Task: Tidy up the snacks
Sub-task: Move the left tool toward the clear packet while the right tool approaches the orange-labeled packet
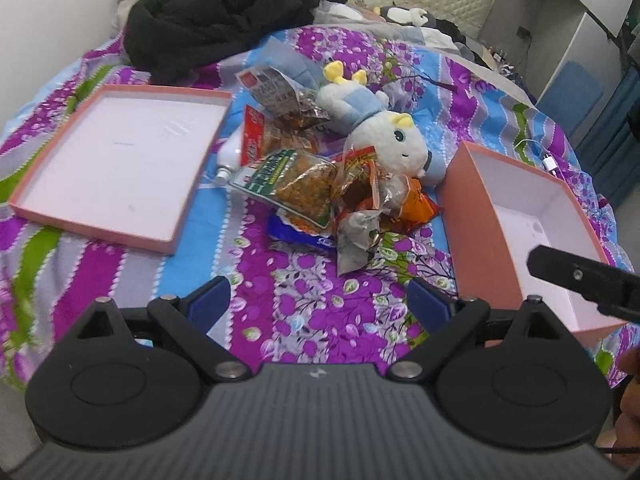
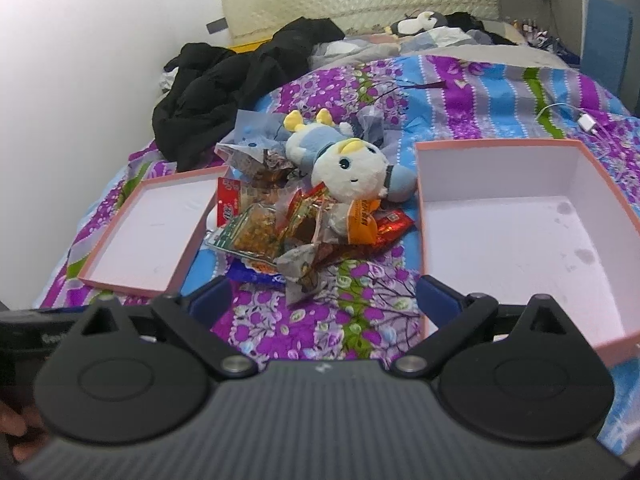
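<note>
Blue wrapper [image 1: 286,229] (mostly buried under snacks [image 1: 320,184]); both grippers [image 1: 320,300] [image 2: 322,300] gape, empty.

pink boxes [image 1: 120,168] [image 2: 528,240]: 2 | plush toy [image 1: 384,136]: 1 | snack pile [image 1: 320,184]: 1

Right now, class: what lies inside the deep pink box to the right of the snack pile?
The deep pink box holds no snacks: only its bare white floor with a few faint stains shows. The right gripper hides its near corner.
</note>
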Demonstrator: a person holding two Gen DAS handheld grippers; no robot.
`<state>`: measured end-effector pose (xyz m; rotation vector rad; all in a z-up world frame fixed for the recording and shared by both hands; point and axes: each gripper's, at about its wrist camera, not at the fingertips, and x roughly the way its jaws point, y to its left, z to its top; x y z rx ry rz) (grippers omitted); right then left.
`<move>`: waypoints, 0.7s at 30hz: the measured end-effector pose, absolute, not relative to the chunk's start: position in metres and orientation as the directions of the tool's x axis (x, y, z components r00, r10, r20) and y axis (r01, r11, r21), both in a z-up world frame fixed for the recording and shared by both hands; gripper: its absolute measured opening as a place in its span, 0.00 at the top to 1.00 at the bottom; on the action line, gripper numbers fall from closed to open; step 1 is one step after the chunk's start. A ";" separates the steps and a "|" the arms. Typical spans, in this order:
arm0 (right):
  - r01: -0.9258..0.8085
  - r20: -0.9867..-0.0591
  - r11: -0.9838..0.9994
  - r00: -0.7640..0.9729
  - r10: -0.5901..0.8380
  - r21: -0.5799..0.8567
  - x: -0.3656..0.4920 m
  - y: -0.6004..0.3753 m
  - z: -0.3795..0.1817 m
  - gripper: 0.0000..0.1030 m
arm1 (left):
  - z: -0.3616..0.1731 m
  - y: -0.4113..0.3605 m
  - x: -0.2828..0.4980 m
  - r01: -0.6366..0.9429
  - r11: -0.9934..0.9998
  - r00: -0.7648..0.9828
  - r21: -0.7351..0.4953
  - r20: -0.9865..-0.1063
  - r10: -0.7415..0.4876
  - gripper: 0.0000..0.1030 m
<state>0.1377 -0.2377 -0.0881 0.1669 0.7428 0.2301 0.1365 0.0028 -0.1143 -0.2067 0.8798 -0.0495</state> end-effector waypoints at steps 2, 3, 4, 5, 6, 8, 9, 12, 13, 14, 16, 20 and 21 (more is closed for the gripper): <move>-0.149 -0.657 0.964 0.707 0.261 0.222 0.153 -0.236 -0.094 0.08 | -0.126 0.002 0.151 -0.019 0.977 0.638 -0.211 -0.755 -0.151 0.06; -0.153 -0.662 0.964 0.703 0.260 0.216 0.162 -0.234 -0.098 0.09 | -0.132 0.002 0.157 -0.010 0.977 0.641 -0.214 -0.751 -0.158 0.06; -0.162 -0.665 0.963 0.698 0.265 0.214 0.170 -0.232 -0.102 0.09 | -0.140 0.001 0.165 -0.004 0.976 0.639 -0.218 -0.751 -0.165 0.07; -0.170 -0.670 0.962 0.692 0.270 0.212 0.179 -0.231 -0.105 0.12 | -0.147 0.000 0.173 0.002 0.975 0.634 -0.223 -0.753 -0.174 0.07; -0.179 -0.674 0.961 0.686 0.275 0.210 0.188 -0.228 -0.109 0.13 | -0.156 0.000 0.181 0.007 0.972 0.628 -0.234 -0.756 -0.186 0.07; -0.194 -0.682 0.960 0.676 0.280 0.202 0.206 -0.223 -0.118 0.14 | -0.170 0.002 0.195 0.024 0.964 0.620 -0.264 -0.753 -0.221 0.07; -0.201 -0.685 0.960 0.672 0.281 0.196 0.216 -0.220 -0.123 0.14 | -0.178 0.002 0.203 0.037 0.960 0.614 -0.279 -0.751 -0.242 0.07; -0.216 -0.704 0.958 0.650 0.285 0.188 0.246 -0.212 -0.140 0.14 | -0.202 0.000 0.225 0.061 0.949 0.594 -0.308 -0.753 -0.283 0.07; -0.217 -0.709 0.958 0.644 0.285 0.188 0.255 -0.210 -0.146 0.14 | -0.210 -0.001 0.232 0.065 0.946 0.586 -0.317 -0.755 -0.293 0.08; -0.214 -0.716 0.959 0.639 0.282 0.186 0.264 -0.208 -0.151 0.14 | -0.216 -0.002 0.237 0.070 0.943 0.584 -0.325 -0.753 -0.302 0.08; -0.205 -0.731 0.962 0.627 0.270 0.179 0.283 -0.204 -0.163 0.13 | -0.230 -0.004 0.250 0.085 0.935 0.570 -0.344 -0.753 -0.329 0.10; -0.208 -0.758 0.973 0.616 0.212 0.103 0.313 -0.194 -0.184 0.13 | -0.253 -0.009 0.270 0.101 0.922 0.552 -0.373 -0.750 -0.364 0.12; -0.212 -0.771 0.975 0.609 0.184 0.065 0.320 -0.190 -0.190 0.13 | -0.259 -0.010 0.276 0.094 0.922 0.546 -0.376 -0.755 -0.363 0.13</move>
